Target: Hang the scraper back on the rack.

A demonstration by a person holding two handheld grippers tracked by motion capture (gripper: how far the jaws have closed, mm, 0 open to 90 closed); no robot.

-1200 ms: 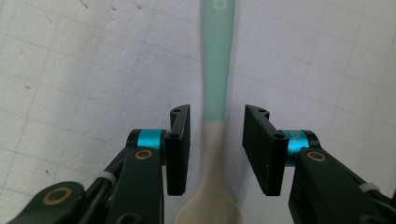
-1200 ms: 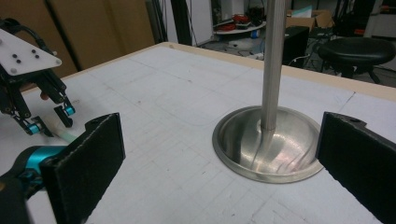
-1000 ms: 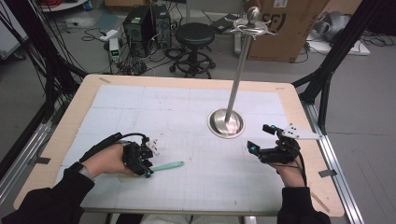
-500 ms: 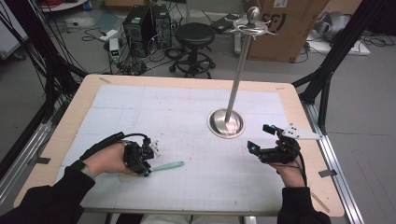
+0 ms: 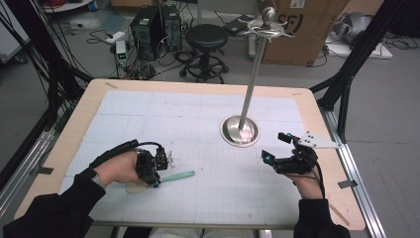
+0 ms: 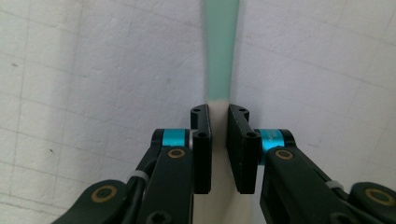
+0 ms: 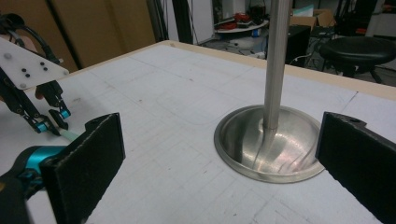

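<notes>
Our left tool [image 6: 218, 122] has just been closing and now pinches the mint-green plastic spatula [image 5: 174, 176] on the bench [image 5: 208, 114]; our right tool [image 7: 219, 158] gapes open, holding nothing

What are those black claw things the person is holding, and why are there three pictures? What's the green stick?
A person holds a tool in each hand, called a hand-held gripper: two black jaws that pinch. One picture looks down from above the table. The other two come from little cameras riding on each tool. The left hand-held gripper has just been closing its jaws around a spatula with a mint-green handle, lying flat on the white mat; whether the pads press it yet, I cannot tell. The right hand-held gripper is wide open and holds nothing. In front of it stands a shiny metal stand with a round base.
</notes>
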